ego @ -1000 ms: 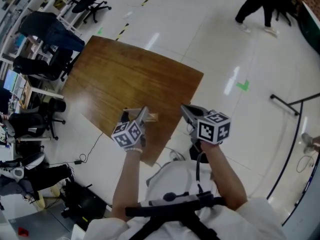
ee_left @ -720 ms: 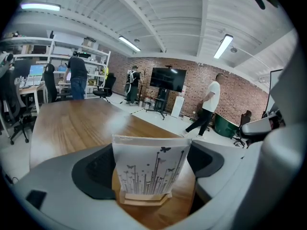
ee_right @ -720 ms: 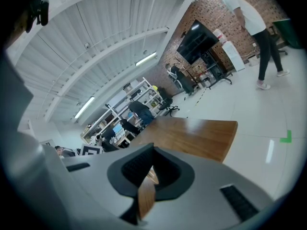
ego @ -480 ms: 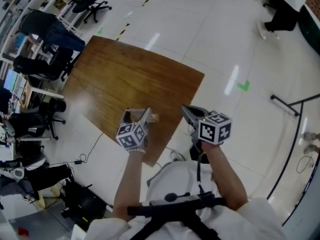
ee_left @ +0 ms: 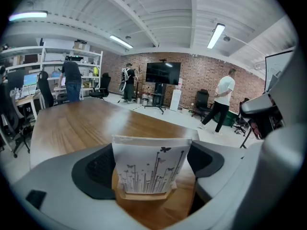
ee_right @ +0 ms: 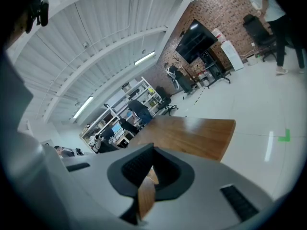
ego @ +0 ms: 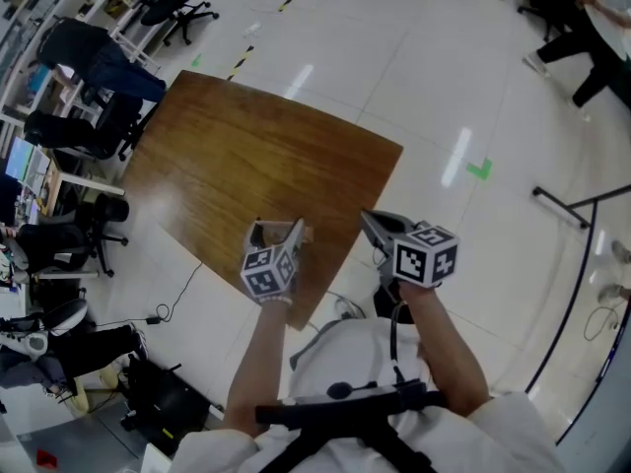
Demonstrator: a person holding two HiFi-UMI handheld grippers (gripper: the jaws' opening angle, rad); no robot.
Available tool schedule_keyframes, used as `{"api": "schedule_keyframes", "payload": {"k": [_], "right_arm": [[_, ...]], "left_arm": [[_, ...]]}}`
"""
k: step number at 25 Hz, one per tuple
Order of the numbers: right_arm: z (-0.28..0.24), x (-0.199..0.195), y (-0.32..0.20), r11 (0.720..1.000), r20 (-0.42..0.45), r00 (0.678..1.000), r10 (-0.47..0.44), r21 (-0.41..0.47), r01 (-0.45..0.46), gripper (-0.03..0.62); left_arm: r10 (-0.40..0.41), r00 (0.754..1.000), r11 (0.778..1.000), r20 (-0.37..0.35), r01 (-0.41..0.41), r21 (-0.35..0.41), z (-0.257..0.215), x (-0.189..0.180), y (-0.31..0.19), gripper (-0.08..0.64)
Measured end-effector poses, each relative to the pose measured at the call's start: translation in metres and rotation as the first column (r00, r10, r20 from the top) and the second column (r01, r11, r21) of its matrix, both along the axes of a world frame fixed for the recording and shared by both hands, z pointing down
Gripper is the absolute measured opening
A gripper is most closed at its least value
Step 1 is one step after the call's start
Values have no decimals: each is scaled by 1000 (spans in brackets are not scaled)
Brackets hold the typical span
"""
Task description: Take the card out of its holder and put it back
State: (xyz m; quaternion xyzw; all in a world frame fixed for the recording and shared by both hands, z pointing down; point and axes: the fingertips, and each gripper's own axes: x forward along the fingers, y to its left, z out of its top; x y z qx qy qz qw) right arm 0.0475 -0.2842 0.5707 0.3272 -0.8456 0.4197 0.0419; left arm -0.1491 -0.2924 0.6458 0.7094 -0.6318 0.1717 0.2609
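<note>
Wooden table (ego: pixel 246 156), pale floor (ego: pixel 444 87), card (ee_left: pixel 151 169)

the head view looks steeply down from above the person's chest. the left gripper (ego: pixel 277 229) and right gripper (ego: pixel 367 218) sit low in the middle, and the wooden table (ego: pixel 256 146) spreads beyond their tips. the left gripper view sits just behind its own jaws, facing across the table top toward a brick wall (ee_left: pixel 201 75); the card (ee_left: pixel 149 164) stands very near the lens, between the jaws. the right gripper view, tilted, looks past its jaws over the table's edge to the floor (ee_right: pixel 268 109) and that same wall. all three views share the table.
</note>
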Motion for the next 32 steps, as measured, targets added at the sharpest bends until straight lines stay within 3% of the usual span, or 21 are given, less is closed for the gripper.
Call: {"api": "schedule_keyframes", "payload": {"k": [25,32], "right_arm": [[6,-4,-3,1000,-35,999,-11,-17,11,6],[0,-13,-3,1000,-40,999,-27,1,27,6]], "left_arm": [[27,999,999,22,-27,-19,21,7,-3,465],[3,1000,997,-31,-1,76,-4,4,-9,480]]}}
